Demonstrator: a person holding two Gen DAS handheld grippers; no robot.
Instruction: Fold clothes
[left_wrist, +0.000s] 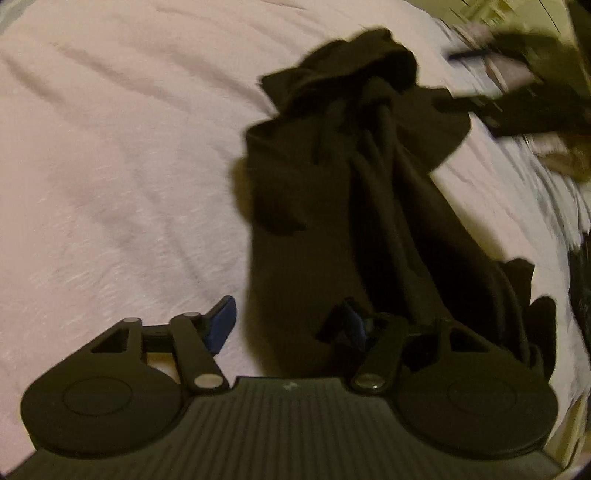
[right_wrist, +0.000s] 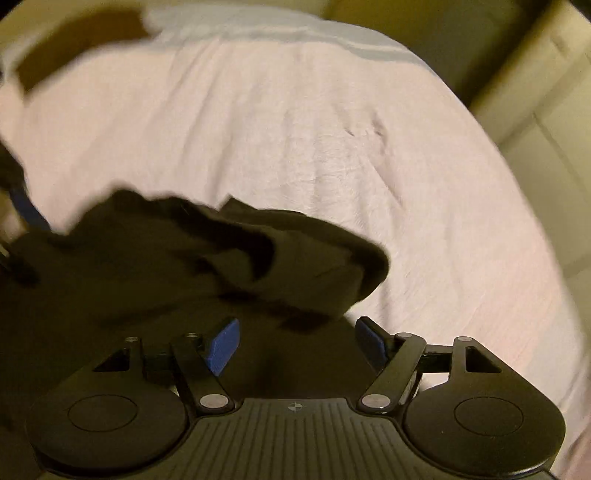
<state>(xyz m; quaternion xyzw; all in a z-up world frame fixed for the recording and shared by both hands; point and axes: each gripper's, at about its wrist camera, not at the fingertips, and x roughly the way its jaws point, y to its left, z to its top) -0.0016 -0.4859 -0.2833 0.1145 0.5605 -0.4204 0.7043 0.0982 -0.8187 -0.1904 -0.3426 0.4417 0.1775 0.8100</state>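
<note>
A black garment lies crumpled on the pale pink bed sheet, bunched into long folds toward the far end. My left gripper is open just above its near edge, and cloth lies between the blue pads. In the right wrist view the same garment lies in a heap at the left and centre. My right gripper is open over its near part, with dark cloth between the blue pads. The other gripper shows blurred at the far right of the left wrist view.
The sheet covers the bed, with a grey-blue band at the far edge. Beige walls or furniture stand past the bed on the right. Blurred clutter lies beyond the bed's right side.
</note>
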